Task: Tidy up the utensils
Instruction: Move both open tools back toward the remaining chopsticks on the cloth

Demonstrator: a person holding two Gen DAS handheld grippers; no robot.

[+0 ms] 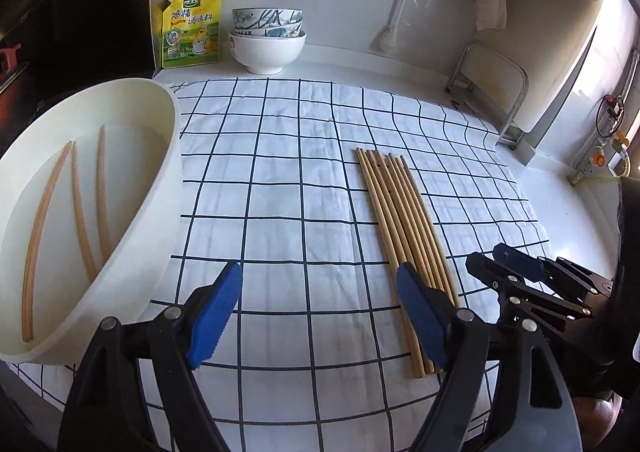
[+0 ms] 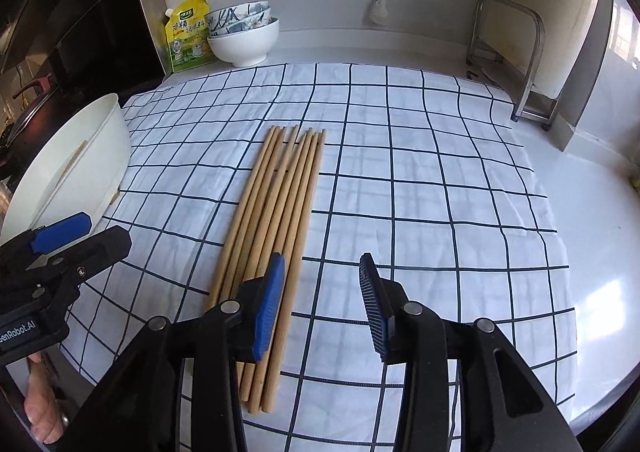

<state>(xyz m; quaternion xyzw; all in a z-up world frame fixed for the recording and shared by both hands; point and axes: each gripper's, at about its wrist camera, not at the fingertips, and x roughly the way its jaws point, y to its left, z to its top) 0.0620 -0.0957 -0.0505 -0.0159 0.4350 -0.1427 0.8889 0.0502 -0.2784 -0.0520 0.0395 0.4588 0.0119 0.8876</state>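
Note:
Several wooden chopsticks (image 1: 404, 228) lie side by side on the checked cloth (image 1: 288, 188); they also show in the right wrist view (image 2: 276, 220). A white tub (image 1: 132, 212) at the left holds three more chopsticks (image 1: 80, 212). My left gripper (image 1: 320, 316) is open and empty above the cloth, between the tub and the bundle. My right gripper (image 2: 322, 304) is open and empty, its left finger over the near ends of the bundle. The right gripper also shows in the left wrist view (image 1: 520, 276).
A yellow seasoning pouch (image 1: 191, 26) and stacked bowls (image 1: 267, 40) stand at the back wall. A metal rack (image 1: 492, 92) with a cutting board stands at the back right. The tub (image 2: 80, 172) sits at the cloth's left edge.

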